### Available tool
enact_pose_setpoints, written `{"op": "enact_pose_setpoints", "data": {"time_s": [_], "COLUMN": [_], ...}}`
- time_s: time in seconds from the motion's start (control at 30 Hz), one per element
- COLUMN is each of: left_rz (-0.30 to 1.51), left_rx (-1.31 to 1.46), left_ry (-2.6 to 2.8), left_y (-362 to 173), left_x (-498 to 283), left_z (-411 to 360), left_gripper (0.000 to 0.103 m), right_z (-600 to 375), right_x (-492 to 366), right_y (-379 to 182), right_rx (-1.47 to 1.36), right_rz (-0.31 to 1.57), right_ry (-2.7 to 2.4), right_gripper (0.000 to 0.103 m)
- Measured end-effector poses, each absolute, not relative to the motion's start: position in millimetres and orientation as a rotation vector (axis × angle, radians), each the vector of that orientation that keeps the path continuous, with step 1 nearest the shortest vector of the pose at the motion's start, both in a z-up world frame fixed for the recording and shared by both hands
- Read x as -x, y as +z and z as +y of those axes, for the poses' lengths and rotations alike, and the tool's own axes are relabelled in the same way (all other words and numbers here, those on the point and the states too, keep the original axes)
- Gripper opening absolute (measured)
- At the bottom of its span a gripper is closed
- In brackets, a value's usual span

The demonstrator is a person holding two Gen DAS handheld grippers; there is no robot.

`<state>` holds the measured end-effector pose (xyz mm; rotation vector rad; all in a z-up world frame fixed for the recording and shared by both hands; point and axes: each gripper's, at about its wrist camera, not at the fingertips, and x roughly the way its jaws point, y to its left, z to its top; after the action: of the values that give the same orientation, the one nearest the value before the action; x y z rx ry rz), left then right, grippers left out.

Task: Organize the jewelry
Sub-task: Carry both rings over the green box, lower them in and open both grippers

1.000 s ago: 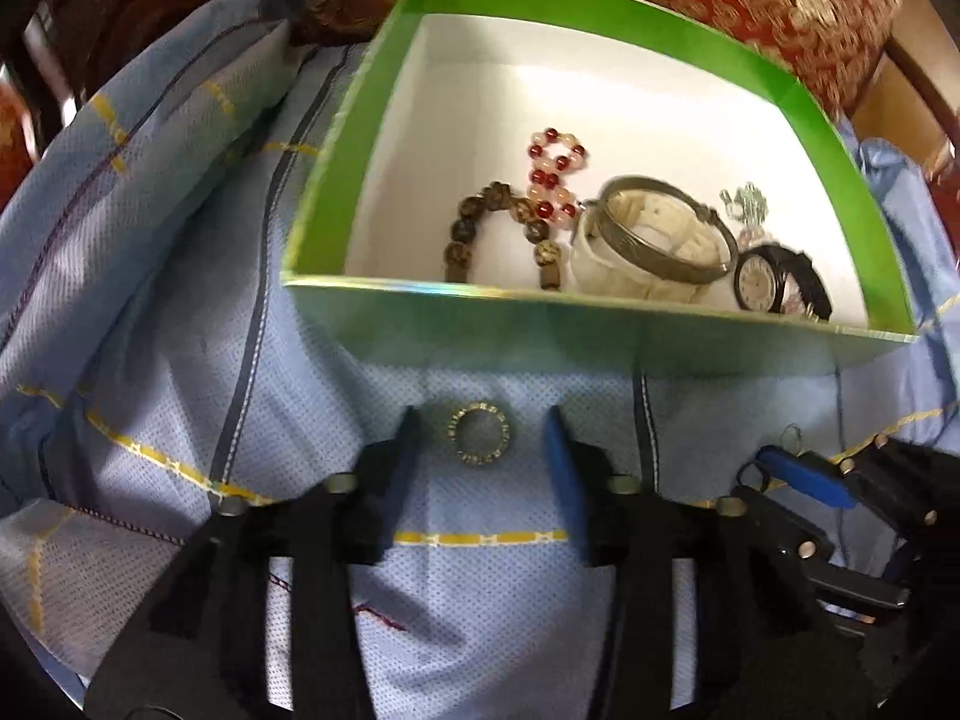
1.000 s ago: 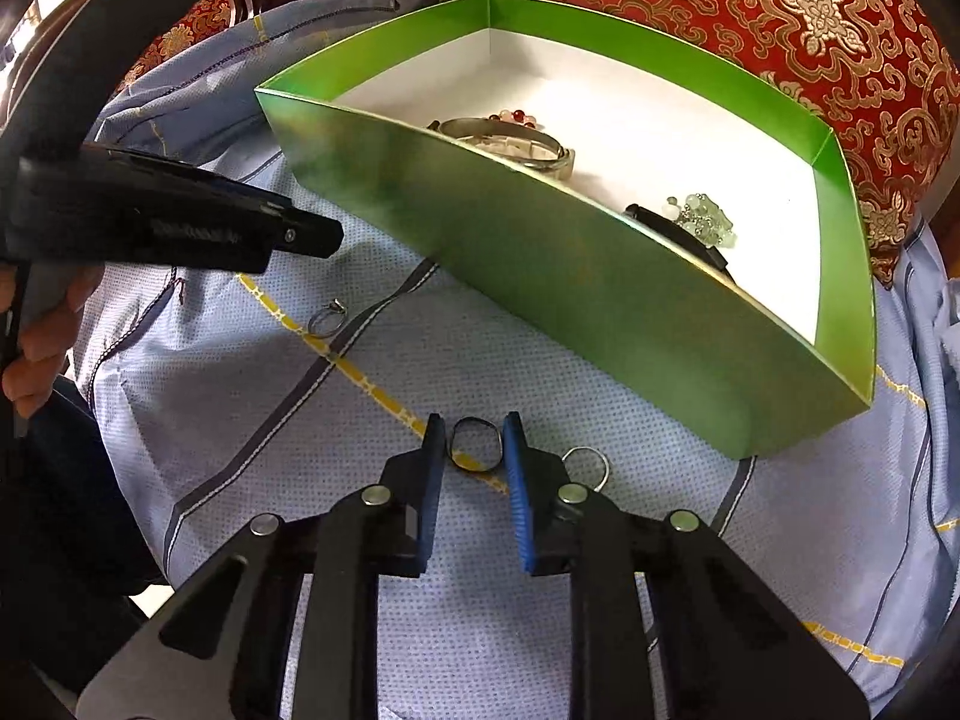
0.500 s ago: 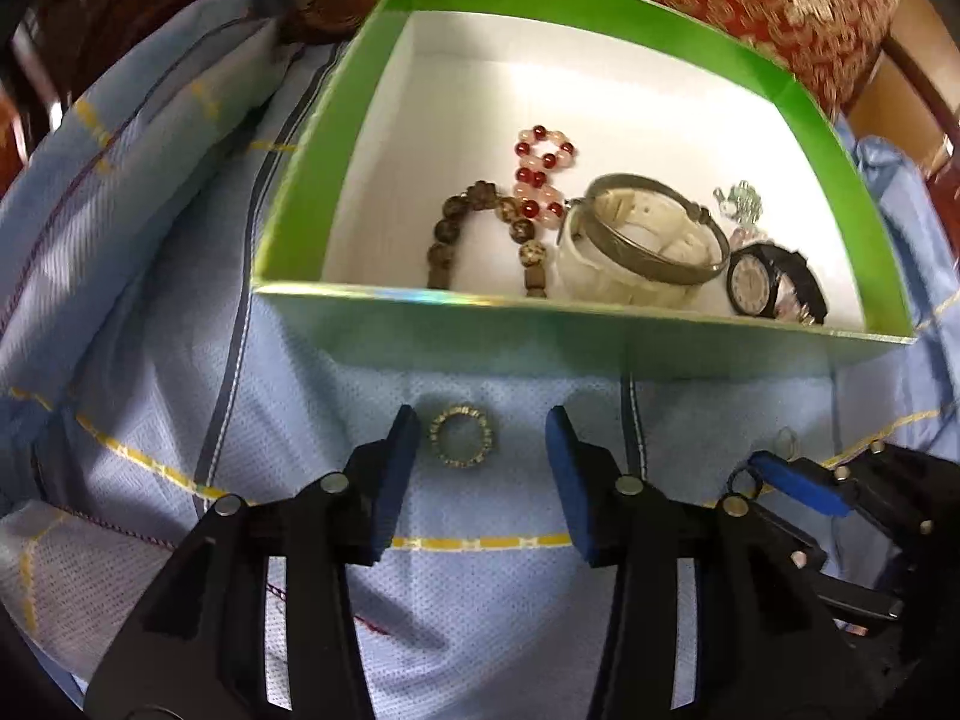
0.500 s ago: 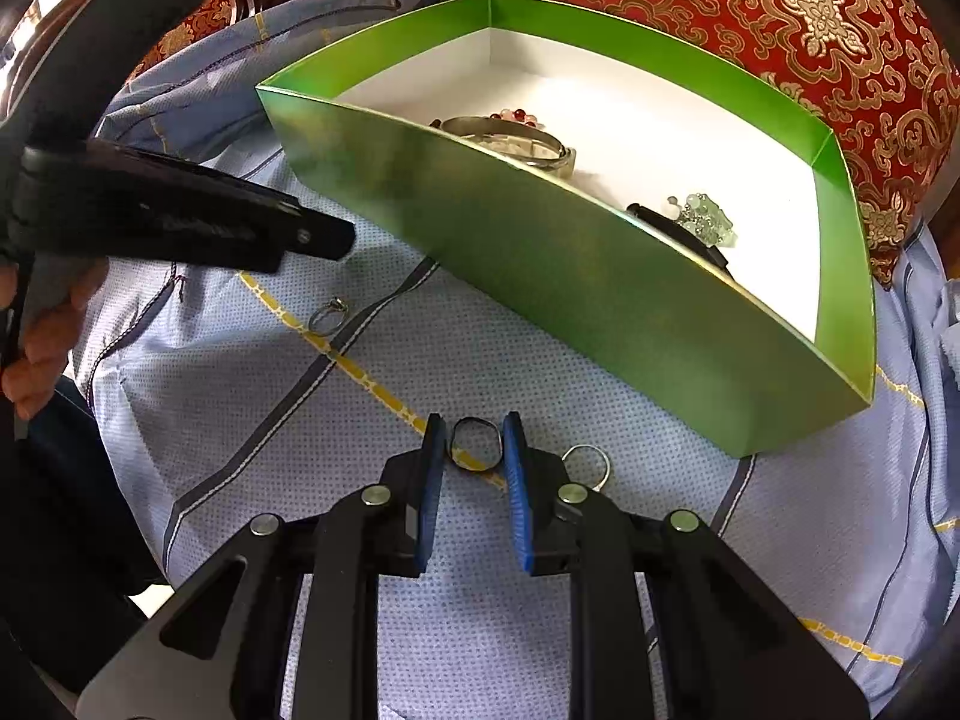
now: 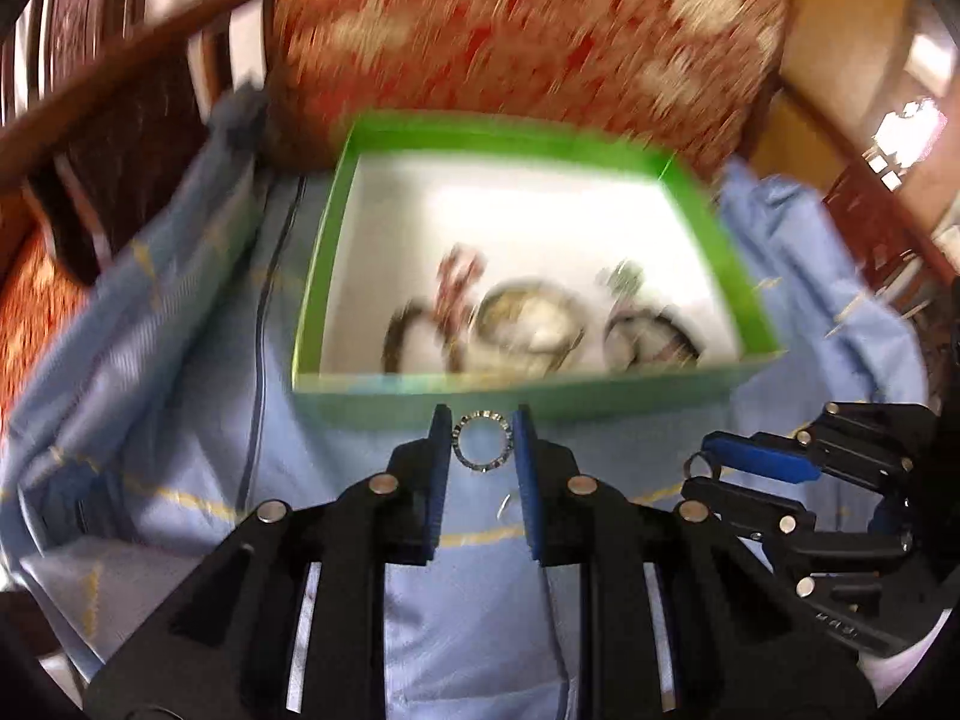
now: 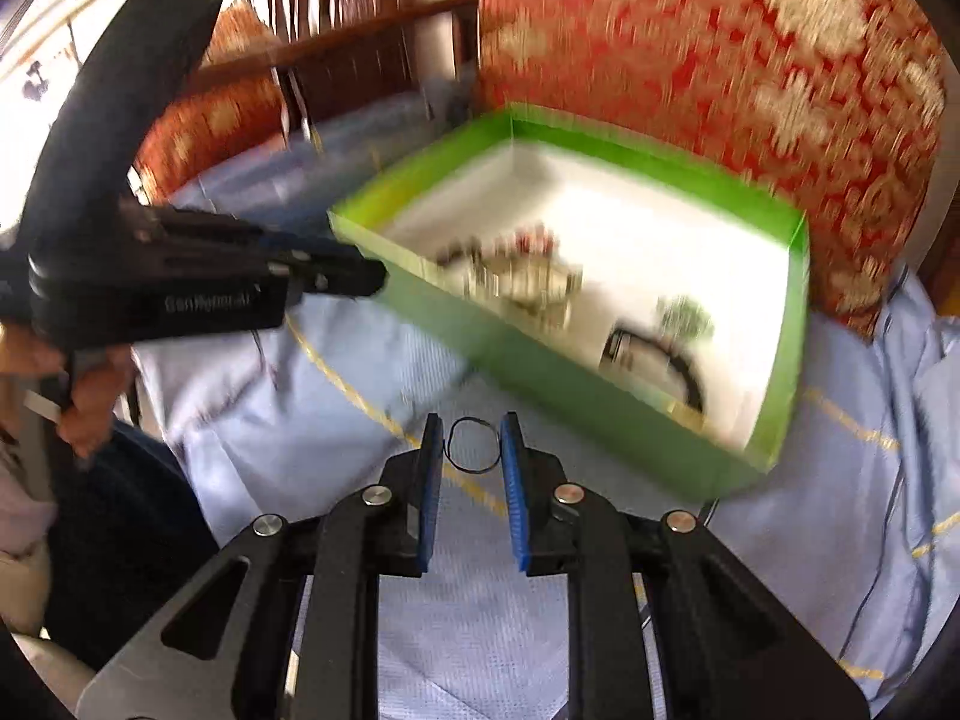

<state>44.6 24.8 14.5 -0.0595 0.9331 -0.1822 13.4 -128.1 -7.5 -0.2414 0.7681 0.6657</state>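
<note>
A second ago both rings lay on the blue cloth (image 5: 180, 396); now both are in the air. My left gripper (image 5: 480, 441) was wide around the studded ring (image 5: 482, 442), and its jaws are now closing on it: the blue pads touch the ring on both sides, and it sits at the centre of the left frame, in front of the near wall of the green box (image 5: 708, 387). My right gripper (image 6: 473, 444) holds the thin dark ring (image 6: 473, 444) clamped between its pads, as before, at the lower centre of the right frame. The cloth is farther below in both views and everything behind is blurred, so I judge that I lift both hands together. In the right view the left gripper is at the left edge, near the corner of the box.

For the task this means the picking is finished. What stays is to carry both rings over the green wall and let them go on the white floor, beside the bracelets (image 5: 528, 324) and the watch (image 6: 654, 354) already inside.
</note>
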Motion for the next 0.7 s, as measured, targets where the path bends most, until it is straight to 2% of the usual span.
{"op": "enact_pose_setpoints", "data": {"time_s": [0.1,0.23,0.57,0.6,0.63,0.67,0.7], "left_rz": [0.886,0.896,0.931,0.932,0.933,0.935,0.927], "left_rx": [0.051,0.043,0.076,0.082,0.089,0.094,0.098], "left_ry": [-0.151,-0.113,-0.065,-0.061,-0.056,-0.057,-0.069], "left_y": [25,25,-6,-7,-8,-7,-5], "left_x": [-53,-85,-147,-148,-149,-149,-147], "left_z": [35,43,43,43,43,42,40], "left_gripper": [0.021,0.021,0.021,0.024,0.029,0.038,0.041], "right_z": [-132,-140,-166,-167,-167,-168,-170], "right_x": [-20,-53,-128,-130,-132,-132,-128], "right_y": [9,17,3,3,2,2,3], "right_rx": [0.252,0.184,0.087,0.092,0.093,0.087,0.073], "right_rz": [0.696,0.700,0.737,0.732,0.732,0.736,0.733], "right_ry": [0.627,0.592,0.433,0.417,0.404,0.399,0.407], "right_gripper": [0.020,0.020,0.020,0.022,0.032,0.047,0.051]}}
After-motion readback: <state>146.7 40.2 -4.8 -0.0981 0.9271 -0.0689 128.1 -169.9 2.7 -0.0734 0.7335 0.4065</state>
